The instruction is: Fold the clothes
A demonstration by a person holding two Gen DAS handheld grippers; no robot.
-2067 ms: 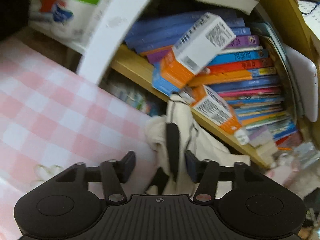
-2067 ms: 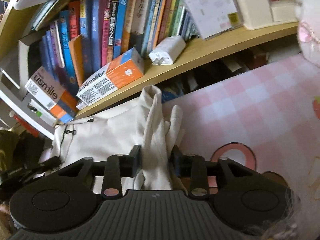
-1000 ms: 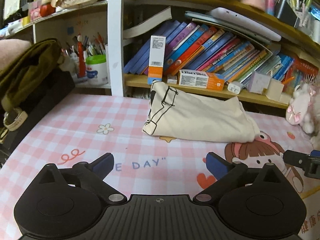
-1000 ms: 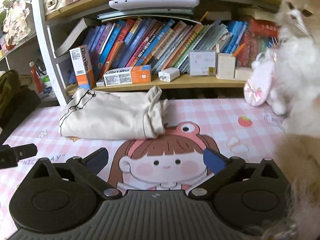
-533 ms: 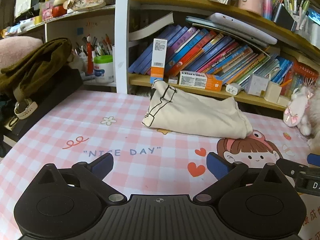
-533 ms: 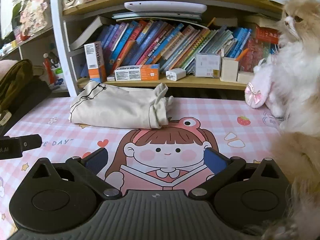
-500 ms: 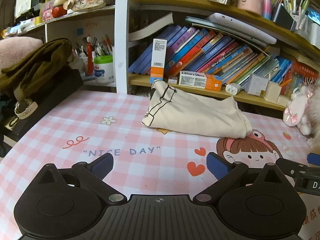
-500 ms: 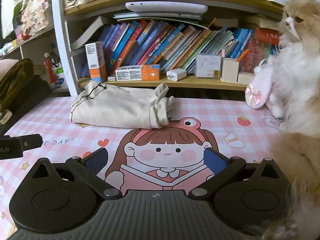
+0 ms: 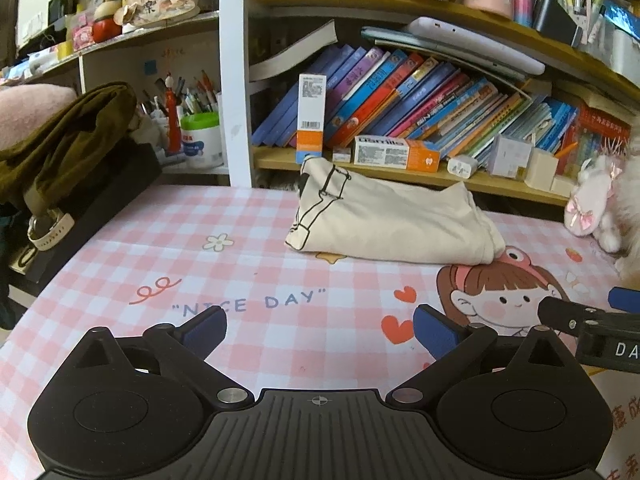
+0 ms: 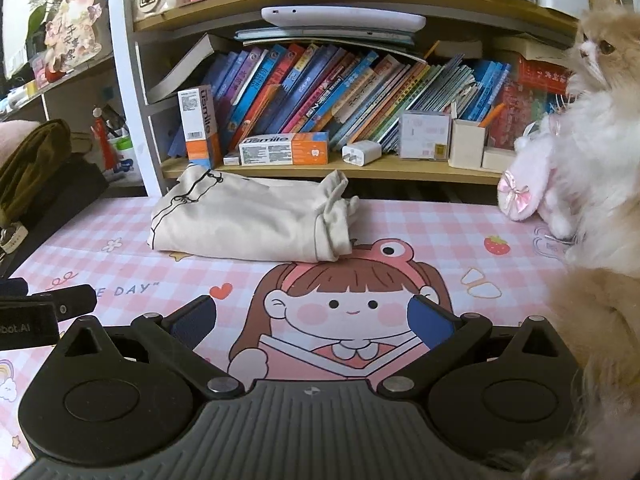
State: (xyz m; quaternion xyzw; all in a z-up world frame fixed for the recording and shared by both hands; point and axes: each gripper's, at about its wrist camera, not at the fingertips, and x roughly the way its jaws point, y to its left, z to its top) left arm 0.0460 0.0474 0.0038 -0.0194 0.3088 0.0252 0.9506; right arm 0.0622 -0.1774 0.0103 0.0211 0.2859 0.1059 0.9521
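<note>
Cream garment (image 9: 394, 222) lies folded into a compact bundle at the far edge of the bench (image 9: 248, 264), just under the lowest bookshelf (image 9: 400, 176), its left end propped slightly against the shelf edge. In the right wrist view the same bundle (image 10: 248, 220) shows loose cloth ends sticking up at its right side. Left gripper (image 9: 320, 330) hovers low over the pink checked mat, jaws wide apart, nothing between them. Right gripper (image 10: 312, 320) likewise, jaws spread and empty, over the cartoon girl print. Both are well apart from the garment.

Step in hand, as a judgement: fold looks done and parked; both tools sit back in a rest pose. No other loose garment on the mat; an olive cloth heap (image 9: 68, 140) sits off to the left on a dark case, unclear if it belongs to the task.

Next move, if any: tidy the sticking-up ends on the right side, which means reaching forward and pinching thin cloth without nudging the boxes on the shelf. A fluffy cat (image 10: 600, 160) sits close on the right, so keep the right tool clear of it.
</note>
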